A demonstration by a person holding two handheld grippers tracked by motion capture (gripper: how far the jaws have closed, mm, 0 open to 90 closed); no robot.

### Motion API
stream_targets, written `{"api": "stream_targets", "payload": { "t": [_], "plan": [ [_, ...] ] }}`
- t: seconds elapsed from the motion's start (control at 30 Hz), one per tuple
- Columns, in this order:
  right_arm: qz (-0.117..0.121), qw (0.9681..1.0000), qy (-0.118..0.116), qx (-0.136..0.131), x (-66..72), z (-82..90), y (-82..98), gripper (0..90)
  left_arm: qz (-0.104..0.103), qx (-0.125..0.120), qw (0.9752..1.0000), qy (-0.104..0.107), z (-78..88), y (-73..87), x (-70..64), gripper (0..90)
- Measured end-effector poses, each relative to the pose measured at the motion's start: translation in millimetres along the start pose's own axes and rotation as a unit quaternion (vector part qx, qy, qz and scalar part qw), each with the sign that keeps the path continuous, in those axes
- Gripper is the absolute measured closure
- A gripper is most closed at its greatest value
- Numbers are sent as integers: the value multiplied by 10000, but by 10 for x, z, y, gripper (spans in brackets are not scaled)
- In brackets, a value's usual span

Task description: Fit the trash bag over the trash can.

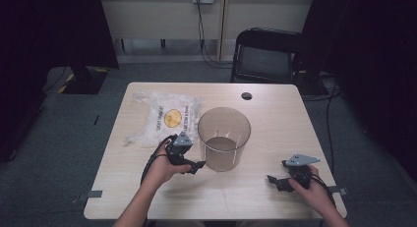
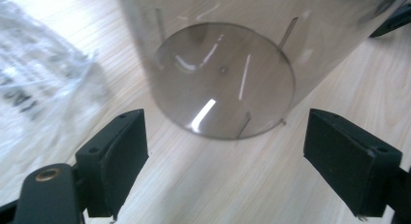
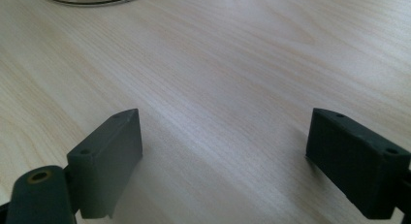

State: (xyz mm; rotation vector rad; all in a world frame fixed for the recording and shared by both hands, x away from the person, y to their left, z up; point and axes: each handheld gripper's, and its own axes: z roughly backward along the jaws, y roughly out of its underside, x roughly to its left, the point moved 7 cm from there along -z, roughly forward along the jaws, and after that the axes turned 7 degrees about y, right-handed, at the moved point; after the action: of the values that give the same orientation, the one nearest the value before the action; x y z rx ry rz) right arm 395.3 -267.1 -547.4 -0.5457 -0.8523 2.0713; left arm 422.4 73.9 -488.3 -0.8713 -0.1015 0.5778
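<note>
Left gripper point(image 1: 196, 164) (jaws spread) faces the clear bin point(image 1: 224, 137), plastic bag point(image 1: 164, 117) beside; right gripper point(image 1: 275, 180) likewise spread.

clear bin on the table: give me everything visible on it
The bin is a round, open-topped tub of smoky see-through plastic with straight walls, thin vertical ribs inside and a flat circular base. It stands upright and looks empty, near the middle of the table. The plastic bag lies to its left, close by; contact is unclear. The left gripper, jaws open, points at its base without touching; the right gripper is well off.
</note>
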Motion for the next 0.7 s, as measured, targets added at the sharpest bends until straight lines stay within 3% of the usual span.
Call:
{"api": "stream_targets", "payload": {
  "t": [0.53,0.7],
  "plan": [
    [0,10000,-1,0,-1,0,0,119,95,47,9999,-110,90,96,184,155],
    [-4,10000,0,-1,0,0,0,119,120,57,9996,-238,120,136,277,155]
  ]
}}
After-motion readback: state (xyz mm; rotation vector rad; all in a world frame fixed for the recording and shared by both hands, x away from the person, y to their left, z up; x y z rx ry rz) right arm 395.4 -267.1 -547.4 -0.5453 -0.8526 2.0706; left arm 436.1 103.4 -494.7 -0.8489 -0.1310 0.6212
